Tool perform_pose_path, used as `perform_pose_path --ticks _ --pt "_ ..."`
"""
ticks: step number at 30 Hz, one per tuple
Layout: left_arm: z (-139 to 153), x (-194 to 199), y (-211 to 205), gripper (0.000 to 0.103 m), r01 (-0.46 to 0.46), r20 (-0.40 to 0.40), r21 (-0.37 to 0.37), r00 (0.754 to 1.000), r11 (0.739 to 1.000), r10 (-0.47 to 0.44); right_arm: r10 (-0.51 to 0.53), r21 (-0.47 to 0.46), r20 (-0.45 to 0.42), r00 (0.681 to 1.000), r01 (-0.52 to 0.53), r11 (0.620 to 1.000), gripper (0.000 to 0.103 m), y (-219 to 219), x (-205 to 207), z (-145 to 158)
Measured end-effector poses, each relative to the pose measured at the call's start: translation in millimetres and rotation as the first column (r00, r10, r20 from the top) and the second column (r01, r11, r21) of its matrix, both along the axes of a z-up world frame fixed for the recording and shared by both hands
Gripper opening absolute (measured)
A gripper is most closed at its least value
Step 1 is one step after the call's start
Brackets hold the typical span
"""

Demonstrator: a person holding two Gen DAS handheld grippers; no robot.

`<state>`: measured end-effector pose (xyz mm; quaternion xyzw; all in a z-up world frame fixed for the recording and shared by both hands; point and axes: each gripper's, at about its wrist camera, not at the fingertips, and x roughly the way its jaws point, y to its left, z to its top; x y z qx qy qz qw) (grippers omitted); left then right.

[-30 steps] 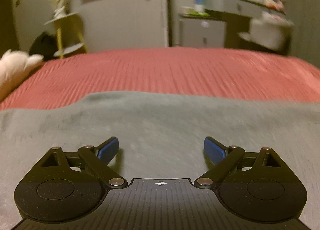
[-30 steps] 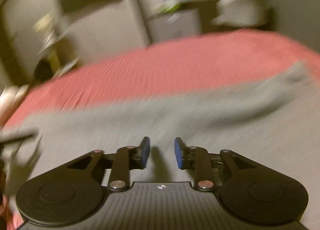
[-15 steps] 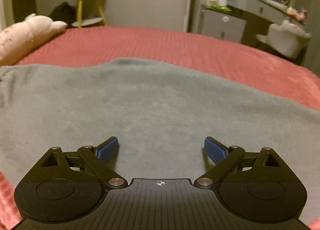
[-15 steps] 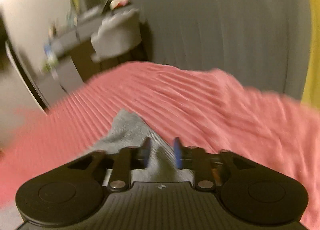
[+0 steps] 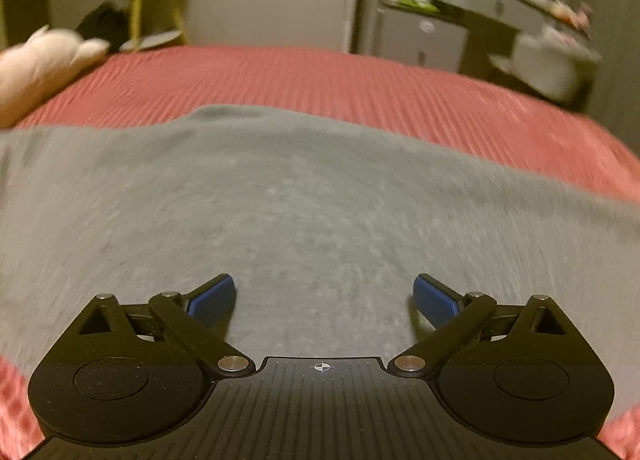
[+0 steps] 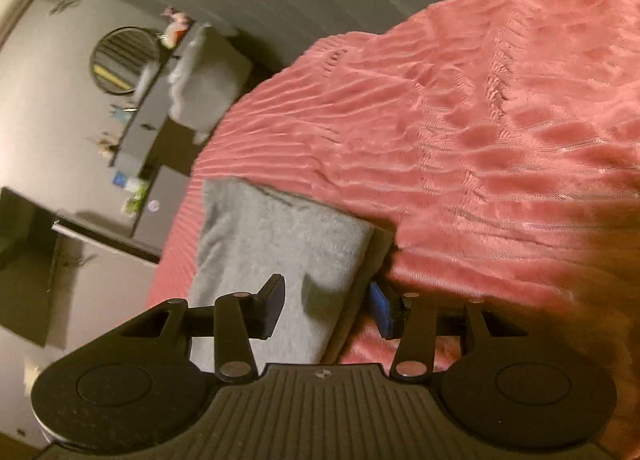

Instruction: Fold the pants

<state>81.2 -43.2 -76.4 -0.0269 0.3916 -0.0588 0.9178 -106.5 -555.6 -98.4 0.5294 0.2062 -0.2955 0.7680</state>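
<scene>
Gray pants [image 5: 304, 212] spread flat on red bedspread [image 5: 320, 76]. Left gripper [image 5: 323, 298] fingers wide apart over them; right gripper [image 6: 327, 306] released, straddling pant-leg edge, bedspread at 3 o'clock.

Ahead of the left gripper [image 5: 323, 298] the grey pants [image 5: 304, 212] lie flat, and bare red bedspread [image 5: 320, 76] stretches beyond them. A white plush toy [image 5: 44, 68] blocks the far left. Right of the pant leg end [image 6: 280, 236], rumpled bedspread lies open.
</scene>
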Motion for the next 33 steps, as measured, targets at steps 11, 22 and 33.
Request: perform_pose_path --ticks 11,22,33 --pt "-2.8 5.2 -6.9 0.100 0.038 0.013 -0.017 0.999 0.999 -0.038 0.039 -0.016 -0.007 0.999 -0.039 0.999 0.052 7.4 -1.5 1.6" --pt "-7.4 15.3 -6.1 0.100 0.046 0.019 0.001 0.999 0.999 -0.046 0.076 -0.019 -0.017 0.997 -0.076 0.997 0.027 12.8 10.5 4.8" --pt "-5.2 15.6 0.3 0.100 0.035 0.008 -0.050 0.999 0.998 -0.035 0.103 -0.256 -0.131 0.986 -0.134 0.958 0.009 47.9 45.6 57.8"
